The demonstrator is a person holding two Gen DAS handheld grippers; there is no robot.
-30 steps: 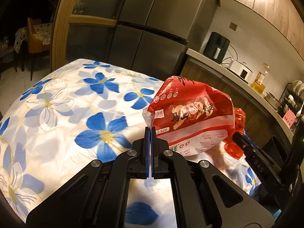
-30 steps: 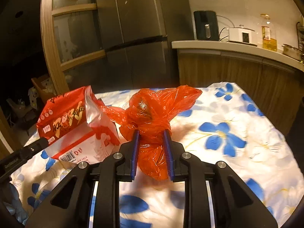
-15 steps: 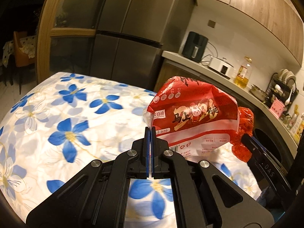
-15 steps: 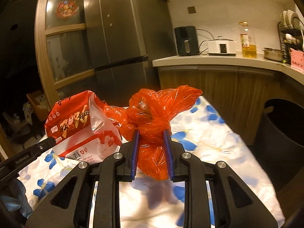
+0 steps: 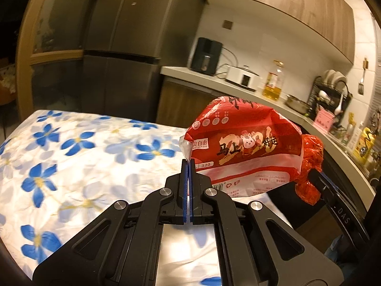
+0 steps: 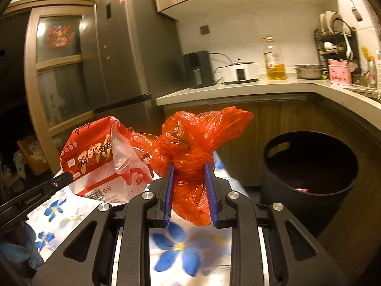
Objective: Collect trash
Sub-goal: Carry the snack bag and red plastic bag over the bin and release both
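Observation:
My left gripper (image 5: 188, 163) is shut on the clear corner of a red and white snack bag (image 5: 243, 147), which hangs in the air over the flowered tablecloth (image 5: 78, 157). My right gripper (image 6: 189, 169) is shut on a knotted orange plastic bag (image 6: 193, 143), held above the table's right end. In the right wrist view the snack bag (image 6: 95, 157) sits to the left, with the left gripper's finger under it. The orange bag (image 5: 309, 157) shows at the right of the left wrist view. A dark round bin (image 6: 309, 166) stands on the floor at the right, with a small scrap inside.
A kitchen counter (image 6: 250, 88) runs behind, carrying a black appliance (image 6: 197, 69), a white cooker (image 6: 240, 71), an oil bottle (image 6: 275, 64) and a dish rack (image 6: 333, 40). A grey fridge (image 6: 128, 54) stands at the back left. A blue-gloved hand (image 6: 19, 252) shows at lower left.
Both grippers have swung to the right and risen a little, carrying their bags. The table has slid left in view, and the counter and dark bin have come into sight.

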